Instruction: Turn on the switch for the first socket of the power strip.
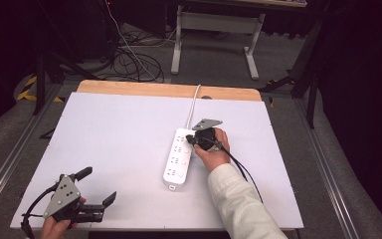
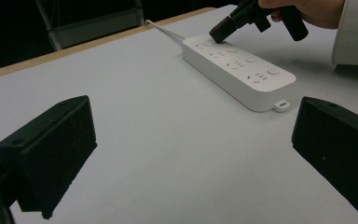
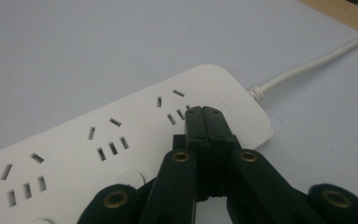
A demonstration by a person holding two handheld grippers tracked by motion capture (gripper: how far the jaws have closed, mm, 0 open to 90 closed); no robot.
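Fingers of the right gripper are clenched together, tips pressing the power strip lying mid-table; the left gripper rests released at the near-left corner.

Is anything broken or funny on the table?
Nothing looks broken or spilled. The white power strip lies flat on the table, a little slanted, with nothing plugged in. The right gripper, jaws closed, presses its tip by the button near the cord end. The left gripper waits open.

High view overhead, facing forward; both gripper views low, sharing power strip.
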